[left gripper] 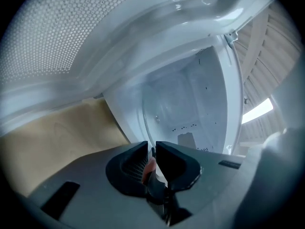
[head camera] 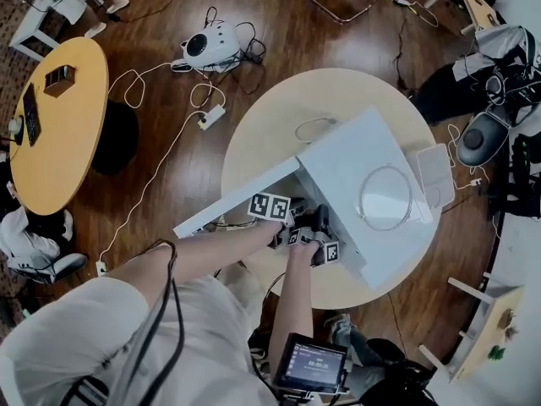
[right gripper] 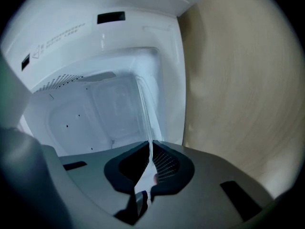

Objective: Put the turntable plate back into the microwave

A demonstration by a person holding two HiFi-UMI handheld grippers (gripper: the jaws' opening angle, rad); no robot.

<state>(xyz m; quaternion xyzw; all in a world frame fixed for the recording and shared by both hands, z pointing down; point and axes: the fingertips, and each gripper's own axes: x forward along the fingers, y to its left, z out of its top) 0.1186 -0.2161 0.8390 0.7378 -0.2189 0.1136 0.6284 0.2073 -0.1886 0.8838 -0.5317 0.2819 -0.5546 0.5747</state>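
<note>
Microwave [head camera: 355, 155] stands on the round counter [head camera: 262, 134], toward its near-right edge, door [head camera: 232, 200] swung open to the left. The glass plate [right gripper: 145, 109] is held on edge at the mouth of the cavity, part of it already inside and not yet laid down. Right tongs [right gripper: 151, 148] clenched on the plate's rim, thin glass running out from between the pads. Left tongs [left gripper: 152, 148] nearly closed, apparently pinching the rim at another spot. Judgement: clear glass, stiff, fairly heavy for its thickness, smooth and so apt to slip in a narrow pinch; brittle, likely to chip if knocked on the cavity wall or door frame. Best hold is the rim at two well-separated spots, pads seated fully over the edge. Needs tipping flat before release onto the cavity floor.
</note>
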